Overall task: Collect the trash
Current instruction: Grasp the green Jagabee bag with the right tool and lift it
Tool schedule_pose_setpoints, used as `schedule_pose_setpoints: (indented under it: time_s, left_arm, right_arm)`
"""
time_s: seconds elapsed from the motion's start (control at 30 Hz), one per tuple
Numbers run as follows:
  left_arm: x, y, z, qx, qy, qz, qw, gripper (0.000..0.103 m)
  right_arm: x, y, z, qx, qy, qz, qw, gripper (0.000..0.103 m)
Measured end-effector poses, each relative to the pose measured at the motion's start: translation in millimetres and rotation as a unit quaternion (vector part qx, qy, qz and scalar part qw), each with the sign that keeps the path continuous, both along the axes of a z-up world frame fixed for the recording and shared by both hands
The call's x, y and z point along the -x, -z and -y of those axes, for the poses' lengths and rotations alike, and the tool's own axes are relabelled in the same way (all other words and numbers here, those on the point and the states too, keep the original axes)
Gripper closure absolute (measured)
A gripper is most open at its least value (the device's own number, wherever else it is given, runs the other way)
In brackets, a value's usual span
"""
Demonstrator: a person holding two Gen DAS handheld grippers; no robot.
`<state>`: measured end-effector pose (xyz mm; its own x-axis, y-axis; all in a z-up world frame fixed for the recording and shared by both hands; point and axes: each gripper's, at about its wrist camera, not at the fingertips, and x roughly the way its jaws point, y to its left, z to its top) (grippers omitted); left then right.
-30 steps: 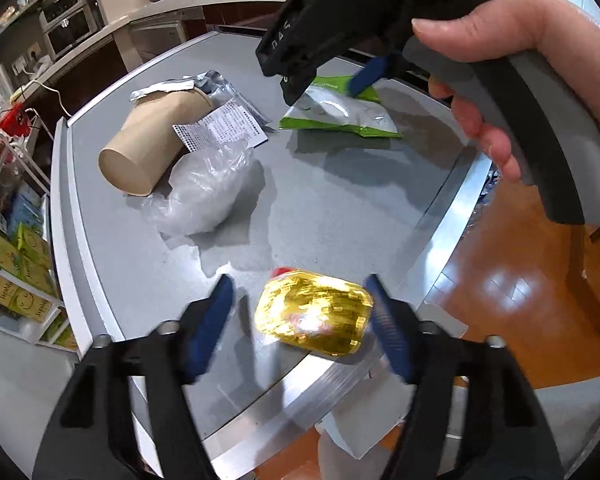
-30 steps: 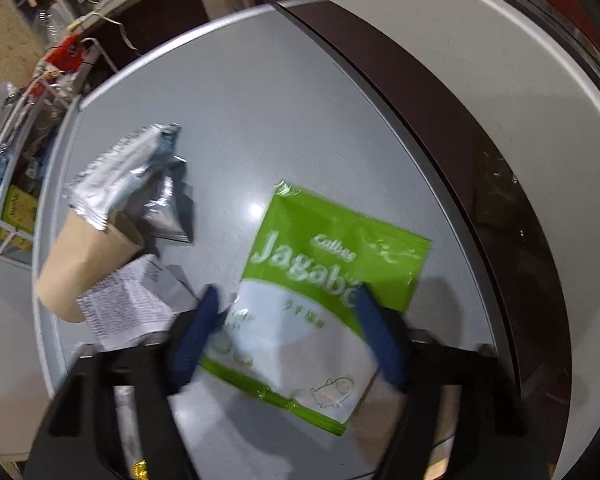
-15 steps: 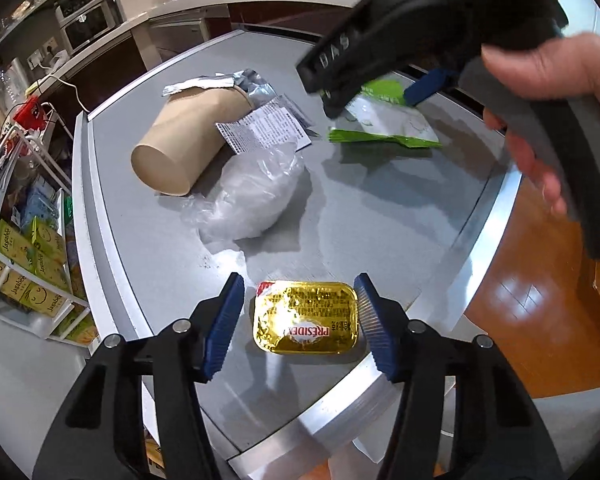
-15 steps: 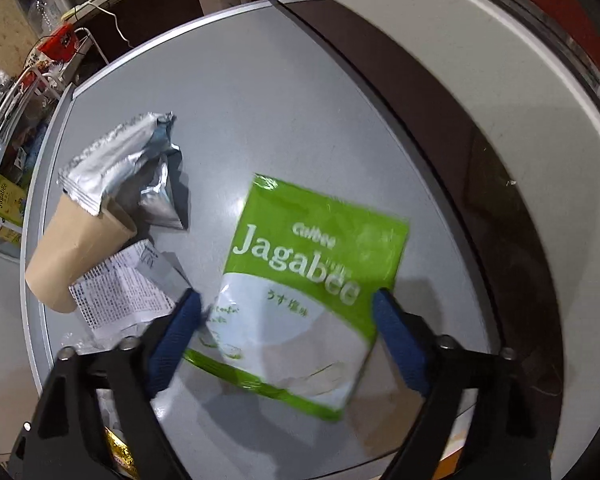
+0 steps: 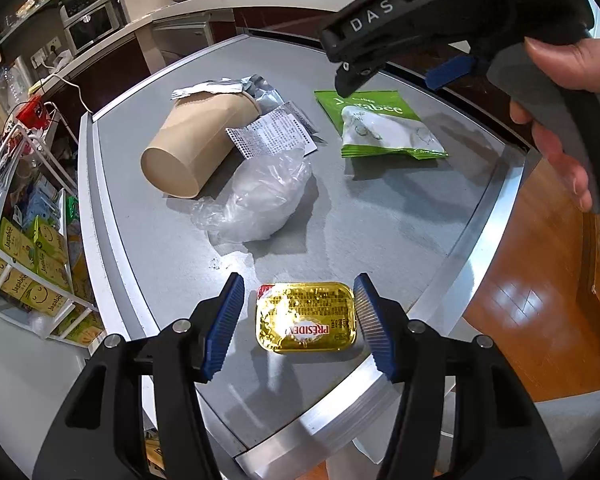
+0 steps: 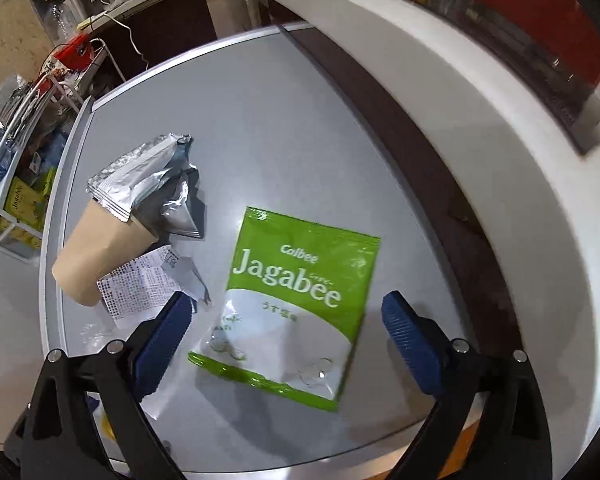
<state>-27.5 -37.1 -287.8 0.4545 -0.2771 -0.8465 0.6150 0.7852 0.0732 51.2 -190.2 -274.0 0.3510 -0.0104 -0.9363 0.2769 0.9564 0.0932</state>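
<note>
A small gold foil butter tub (image 5: 306, 317) with a shiny lid lies flat near the edge of the grey bench (image 5: 380, 220). A green and white snack bag (image 6: 296, 304) lies flat farther back. A brown paper cup (image 5: 196, 148) lies on its side. A crumpled silver foil wrapper (image 6: 148, 176) rests against it, with a white printed paper slip (image 5: 270, 136) and a crumpled clear plastic bag (image 5: 264, 196) beside it.
</note>
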Motion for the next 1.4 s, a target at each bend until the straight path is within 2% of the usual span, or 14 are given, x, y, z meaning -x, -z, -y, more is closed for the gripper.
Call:
schedule_pose_setpoints:
  time_s: [0.27, 0.37, 0.47, 0.6, 0.77, 0.97, 1.03, 1.27, 1.3, 1.33, 1.4]
  left_arm:
    - [3.5, -2.6, -0.1, -0.001, 0.007, 0.005, 1.0000, 0.046]
    - [3.2, -1.9, -1.9, -0.001, 0.006, 0.005, 1.0000, 0.046]
    - [3.1, -1.9, -2.4, -0.001, 0.006, 0.004, 1.0000, 0.046]
    - [2.3, -1.6, -3.7, 0.002, 0.006, 0.003, 1.0000, 0.046]
    - [-0.3, -4.3, -8.2, 0.012, 0.001, -0.001, 0.9999, 0.046]
    - [-7.9, -10.2, -19.4, 0.036, -0.019, -0.015, 0.9991, 0.046]
    - [-11.7, -9.8, -22.8, 0.043, -0.026, -0.026, 0.9984, 0.057]
    - [-19.4, -11.9, -33.7, 0.079, -0.052, -0.054, 0.9941, 0.057]
    - [-17.8, -13.1, -35.1, 0.085, -0.053, -0.055, 0.9935, 0.054]
    - [-17.2, -14.7, -36.0, 0.085, -0.055, -0.054, 0.9934, 0.037]
    - [-11.2, -17.5, -33.7, 0.073, -0.056, -0.032, 0.9953, 0.028]
  right_arm:
    - [0.2, 31.4, -3.0, -0.029, 0.040, -0.035, 0.998, 0.009]
    - [1.4, 33.0, -7.0, -0.007, 0.027, -0.032, 0.999, 0.011]
    - [0.9, 29.7, -6.7, -0.009, 0.015, -0.023, 1.000, 0.018]
    - [4.7, 24.2, 1.4, -0.040, 0.007, -0.014, 0.999, 0.023]
    - [10.9, 21.2, 7.9, -0.063, 0.007, -0.008, 0.998, 0.024]
    - [31.4, -3.4, 15.6, -0.072, -0.014, 0.017, 0.997, 0.024]
    - [33.3, -12.2, 12.2, -0.072, -0.024, 0.027, 0.997, 0.024]
    - [36.2, -32.5, 5.4, -0.057, -0.050, 0.046, 0.996, 0.024]
    - [36.8, -33.4, 5.7, -0.058, -0.051, 0.046, 0.996, 0.024]
    - [35.5, -34.0, 4.4, -0.058, -0.052, 0.047, 0.996, 0.024]
    - [34.8, -34.9, 3.0, -0.059, -0.053, 0.047, 0.996, 0.024]
